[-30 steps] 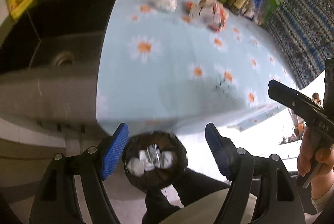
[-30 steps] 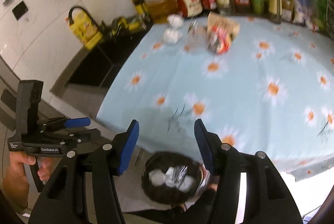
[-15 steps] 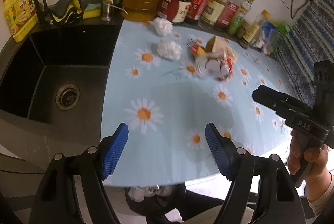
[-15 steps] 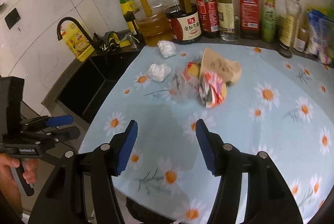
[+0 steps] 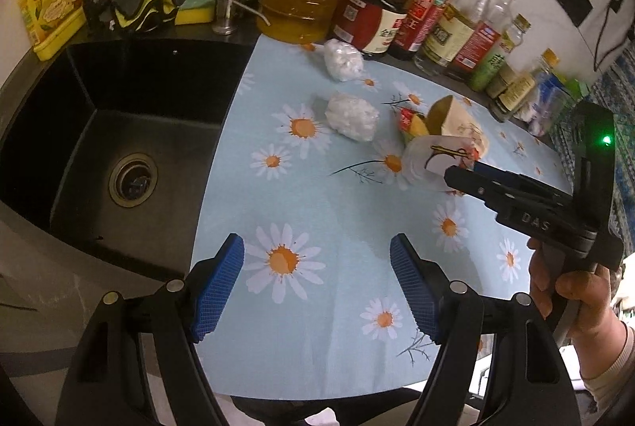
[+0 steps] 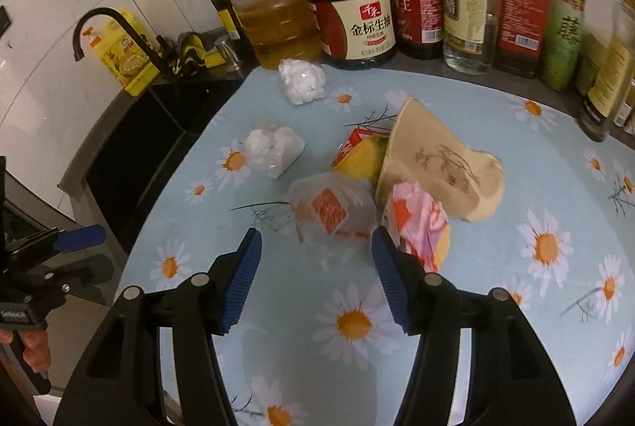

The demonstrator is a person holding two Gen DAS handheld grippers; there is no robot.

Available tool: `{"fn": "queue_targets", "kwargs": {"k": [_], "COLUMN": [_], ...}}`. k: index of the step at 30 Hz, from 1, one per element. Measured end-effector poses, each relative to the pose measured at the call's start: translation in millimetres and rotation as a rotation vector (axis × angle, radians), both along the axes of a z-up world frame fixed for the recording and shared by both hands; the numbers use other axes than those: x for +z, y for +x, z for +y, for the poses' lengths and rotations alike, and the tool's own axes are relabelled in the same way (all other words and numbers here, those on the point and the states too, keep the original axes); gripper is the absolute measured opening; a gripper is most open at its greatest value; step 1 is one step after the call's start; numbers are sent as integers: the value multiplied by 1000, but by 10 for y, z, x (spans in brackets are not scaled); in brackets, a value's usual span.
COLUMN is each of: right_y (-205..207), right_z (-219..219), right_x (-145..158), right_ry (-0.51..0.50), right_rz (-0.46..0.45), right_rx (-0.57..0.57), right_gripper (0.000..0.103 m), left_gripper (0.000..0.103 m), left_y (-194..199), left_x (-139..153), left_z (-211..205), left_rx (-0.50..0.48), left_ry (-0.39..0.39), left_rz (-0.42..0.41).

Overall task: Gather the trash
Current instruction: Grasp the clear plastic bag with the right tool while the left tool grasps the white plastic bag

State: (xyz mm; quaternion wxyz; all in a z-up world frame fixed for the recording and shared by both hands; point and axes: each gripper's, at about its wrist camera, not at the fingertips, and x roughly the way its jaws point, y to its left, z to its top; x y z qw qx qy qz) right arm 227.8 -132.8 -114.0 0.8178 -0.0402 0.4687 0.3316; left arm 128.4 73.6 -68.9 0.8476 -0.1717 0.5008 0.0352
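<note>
Trash lies on the daisy tablecloth: a clear wrapper with an orange label, a pink crumpled wrapper, a tipped beige paper cup, a red-yellow packet and two white crumpled wads. My right gripper is open and empty, its fingers just short of the clear wrapper. My left gripper is open and empty over the cloth's near part, well short of the wads. The right gripper reaches the clear wrapper in the left wrist view.
A row of sauce and oil bottles lines the back wall. A black sink with a tap lies left of the cloth. A yellow detergent bottle and sponge sit behind it.
Both grippers rose from over the bin below the table edge and moved forward over the cloth. The right gripper closed in on the trash pile. Both stayed open.
</note>
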Motion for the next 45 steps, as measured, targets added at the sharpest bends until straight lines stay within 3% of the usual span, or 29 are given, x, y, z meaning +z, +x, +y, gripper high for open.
{"fn": "queue_targets", "kwargs": {"k": [13,15,25,33,36,45], "right_y": [179,182,78,-112,-179,-379], "right_z": [280,311,238,-23,-154,-488], "right_x": [-150,-163,-68,90,76,18], "right_ry": [-107,-122,-57,27,69,115], "right_rz": [-43,-54,-52,-10,40,78], "right_rx": [17,23,32,5,-13,-82], "right_gripper": [58,52,49,49,49,49], "left_gripper": [74,74,74,74,74,74], "left_y": [35,46,159,565,775,1432], "left_x": [-149,-158,-166,-195,-234,-438], "left_z": [82,85,112,77,34,-187], "left_rx": [44,43,22,-47,-81,-185], "left_ry": [-21,-22,-22,5,13,53], "left_rz": [28,32,28,31,35,62]}}
